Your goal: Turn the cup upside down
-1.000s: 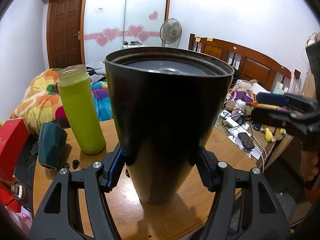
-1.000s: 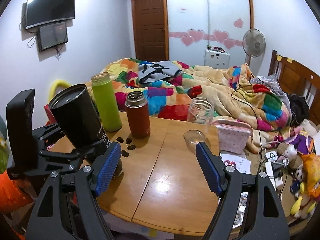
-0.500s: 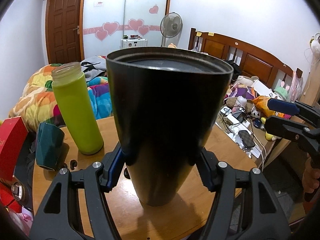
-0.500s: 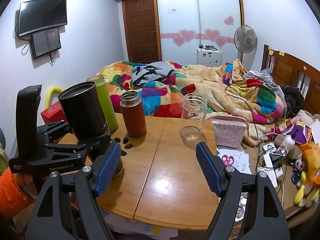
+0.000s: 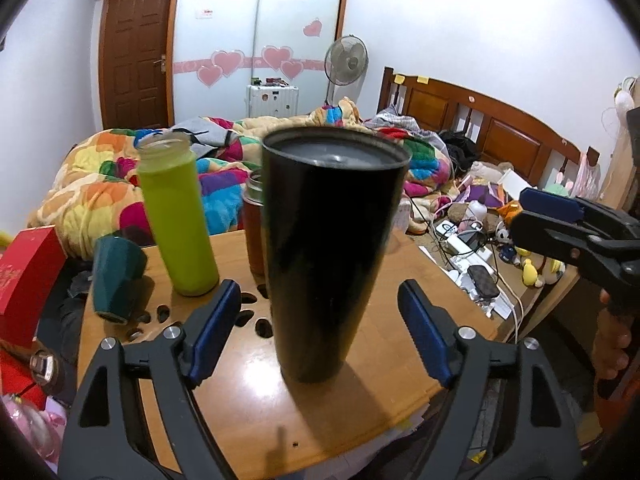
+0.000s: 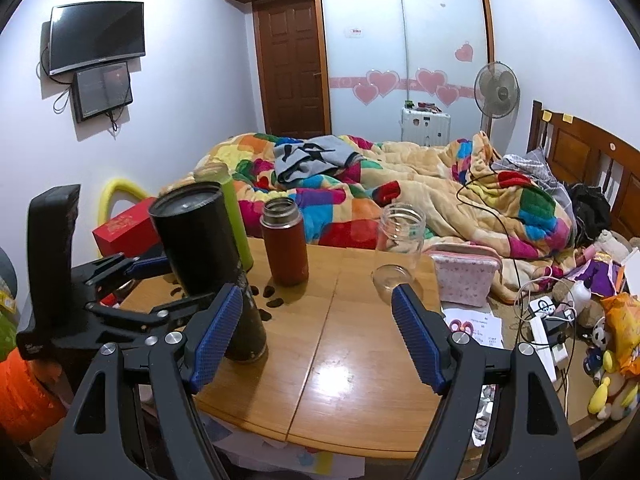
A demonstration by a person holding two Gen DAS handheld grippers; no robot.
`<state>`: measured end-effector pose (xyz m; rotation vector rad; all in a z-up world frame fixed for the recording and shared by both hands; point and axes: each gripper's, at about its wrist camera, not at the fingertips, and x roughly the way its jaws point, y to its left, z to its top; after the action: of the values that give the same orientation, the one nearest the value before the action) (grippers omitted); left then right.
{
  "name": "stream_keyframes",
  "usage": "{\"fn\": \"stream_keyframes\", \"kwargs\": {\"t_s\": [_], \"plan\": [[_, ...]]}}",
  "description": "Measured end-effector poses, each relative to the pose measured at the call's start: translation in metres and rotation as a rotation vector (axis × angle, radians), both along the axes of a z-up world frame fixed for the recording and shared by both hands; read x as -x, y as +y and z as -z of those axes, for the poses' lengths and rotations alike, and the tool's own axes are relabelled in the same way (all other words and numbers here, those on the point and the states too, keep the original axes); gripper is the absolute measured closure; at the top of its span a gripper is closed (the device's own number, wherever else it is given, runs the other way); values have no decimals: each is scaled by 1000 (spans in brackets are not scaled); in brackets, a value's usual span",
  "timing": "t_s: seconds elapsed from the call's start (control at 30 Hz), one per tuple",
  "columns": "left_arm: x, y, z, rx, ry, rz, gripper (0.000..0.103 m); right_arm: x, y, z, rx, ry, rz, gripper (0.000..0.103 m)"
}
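A tall black cup [image 5: 328, 248] stands on the wooden table [image 5: 380, 392], its wide end up and narrow end down. It also shows in the right wrist view [image 6: 208, 264]. My left gripper [image 5: 320, 332] is open, its blue pads on either side of the cup's lower part and apart from it. In the right wrist view the left gripper [image 6: 132, 292] sits at the cup's left. My right gripper [image 6: 316, 336] is open and empty above the table's front, to the right of the cup; it shows in the left wrist view [image 5: 560, 220].
A green bottle [image 5: 176, 216], a brown-red flask [image 6: 285, 246], a teal cup [image 5: 116, 274], a glass jar [image 6: 400, 240] and a pink pouch [image 6: 466, 276] stand on the table. A red box [image 5: 28, 276] lies at the left. A bed lies behind.
My left gripper has opened and let go of the black cup, which now stands on the table. The gripper has drawn back a little. The right gripper stays open.
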<state>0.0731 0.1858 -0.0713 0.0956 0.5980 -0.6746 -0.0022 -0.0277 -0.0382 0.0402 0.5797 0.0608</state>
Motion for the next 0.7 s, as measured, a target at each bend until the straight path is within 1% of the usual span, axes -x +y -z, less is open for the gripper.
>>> {"fn": "stream_keyframes", "kwargs": {"t_s": [0.07, 0.13, 0.17, 0.2, 0.23, 0.27, 0.4, 0.43, 0.47, 0.7], "plan": [[8, 8, -10, 8, -17, -19, 19, 4, 5, -5, 2, -13, -5, 28], [17, 18, -24, 23, -44, -43, 6, 9, 12, -11, 7, -30, -10, 28], [23, 24, -32, 36, -63, -61, 5, 11, 15, -14, 9, -39, -11, 27], [27, 30, -39, 50, -79, -72, 4, 13, 16, -16, 11, -45, -11, 24], [31, 33, -46, 60, -92, -77, 3, 17, 20, -20, 15, -60, -9, 17], [35, 38, -53, 70, -104, -81, 2, 20, 23, -24, 17, -73, -6, 14], [53, 49, -77, 74, -166, -111, 0, 30, 34, -36, 22, -112, -5, 10], [58, 50, -81, 71, -177, -118, 0, 32, 36, -39, 21, -118, 0, 4], [63, 52, -85, 66, -190, -129, 0, 35, 38, -41, 19, -127, 8, 0], [79, 60, -97, 66, -213, -161, 0, 50, 49, -54, 12, -174, 25, 0]]}}
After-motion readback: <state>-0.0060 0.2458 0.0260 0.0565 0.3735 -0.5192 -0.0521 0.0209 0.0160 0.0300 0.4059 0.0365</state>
